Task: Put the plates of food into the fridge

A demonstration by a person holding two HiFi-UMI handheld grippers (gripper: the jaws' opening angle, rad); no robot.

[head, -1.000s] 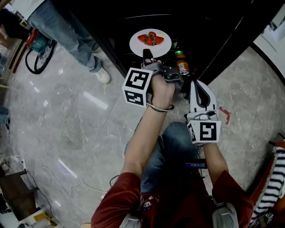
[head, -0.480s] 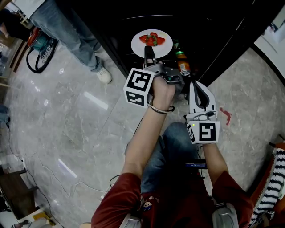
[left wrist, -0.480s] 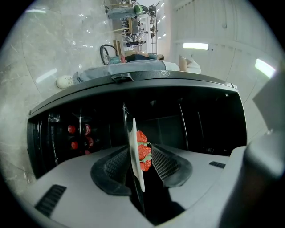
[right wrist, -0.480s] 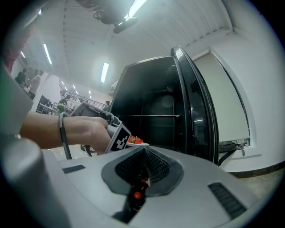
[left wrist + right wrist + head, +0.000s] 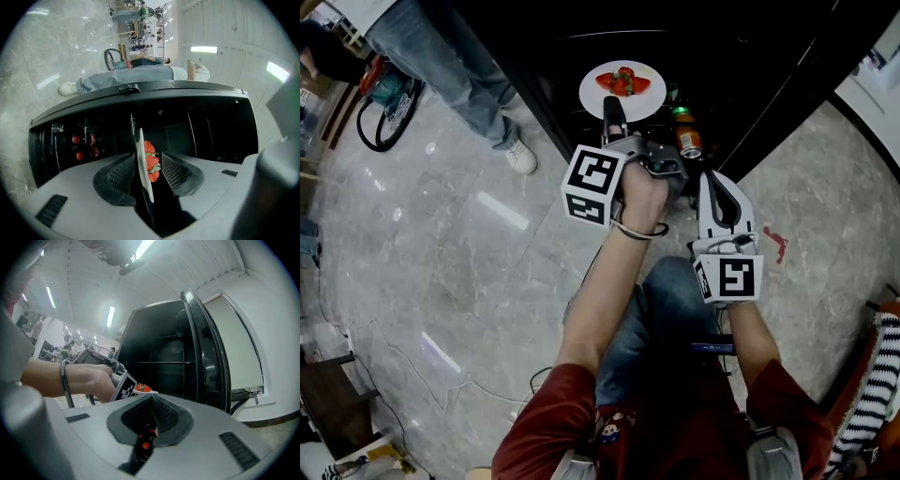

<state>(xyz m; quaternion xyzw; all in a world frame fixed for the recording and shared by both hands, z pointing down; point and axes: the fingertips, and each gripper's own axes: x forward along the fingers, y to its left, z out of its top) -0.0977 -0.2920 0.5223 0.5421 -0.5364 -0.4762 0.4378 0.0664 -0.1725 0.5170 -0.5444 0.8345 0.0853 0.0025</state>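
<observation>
The left gripper [image 5: 147,158] had just opened its jaws around the strawberry plate [image 5: 592,94]. The plate looked hard and breakable, best grabbed by its rim. The right gripper [image 5: 151,401] had its jaws together.

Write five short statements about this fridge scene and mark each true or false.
1. The plate holds strawberries. True.
2. The left gripper clamps the plate. False: its jaws have just been opening, and the pads stand apart with the plate's rim between them.
3. The fridge is closed. False: its door stands open.
4. A can stands to the right of the plate in the head view. True.
5. The right gripper holds a second plate. False: its jaws are together and hold no plate.
</observation>
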